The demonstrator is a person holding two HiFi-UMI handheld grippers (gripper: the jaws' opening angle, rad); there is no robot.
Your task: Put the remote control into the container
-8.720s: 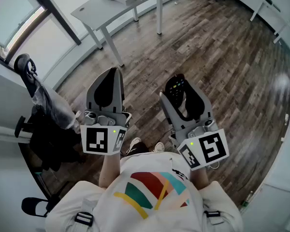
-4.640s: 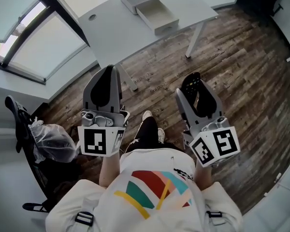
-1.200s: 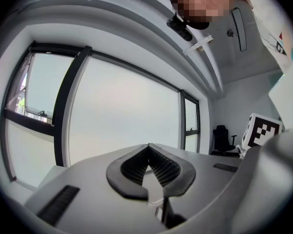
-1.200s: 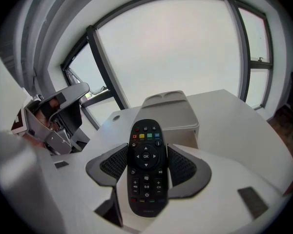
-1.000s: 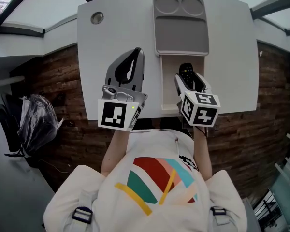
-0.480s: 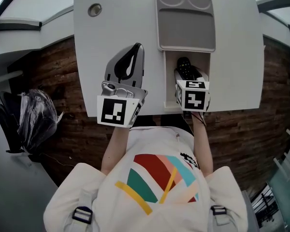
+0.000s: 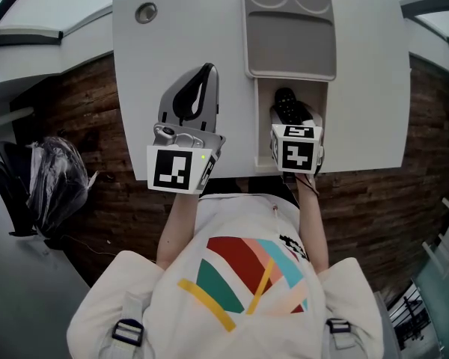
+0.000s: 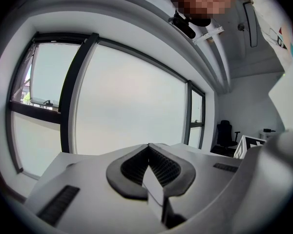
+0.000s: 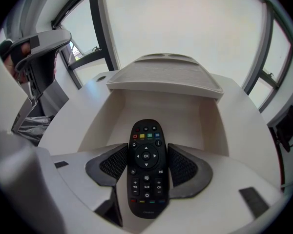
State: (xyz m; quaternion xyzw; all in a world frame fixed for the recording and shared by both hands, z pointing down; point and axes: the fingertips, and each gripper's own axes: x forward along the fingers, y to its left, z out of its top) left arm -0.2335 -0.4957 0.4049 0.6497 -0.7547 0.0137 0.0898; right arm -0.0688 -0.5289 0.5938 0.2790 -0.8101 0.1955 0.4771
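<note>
"Black remote control (image 9: 146,145): where was it?"

"Pinched between the ribbed pads of the right tool (image 7: 292,117), button side up, with its top end pointing toward the back wall of the drawer (image 9: 188,113). It hung inside the drawer's outline, over the pale interior. I could not tell whether it touched the bottom."

"And what did the drawer belong to?"

"It belonged to a grey desk organiser (image 7: 290,32) with two round recesses in its top, standing on the white bench (image 7: 179,43). The drawer was pulled out toward the person."

"What about the left tool (image 8: 149,149)?"

"Its pads were pressed together with nothing between them. It was held over bare bench to the left of the drawer, apart from it and pointing nearly level."

"Anything else around?"

"A round grommet hole (image 7: 145,12) sat near the bench's far left corner. Dark wooden floor (image 7: 97,111) showed beneath, with a clear plastic bag (image 7: 56,185) off to the left. The person wore a white shirt (image 7: 239,290) with coloured stripes."
</note>
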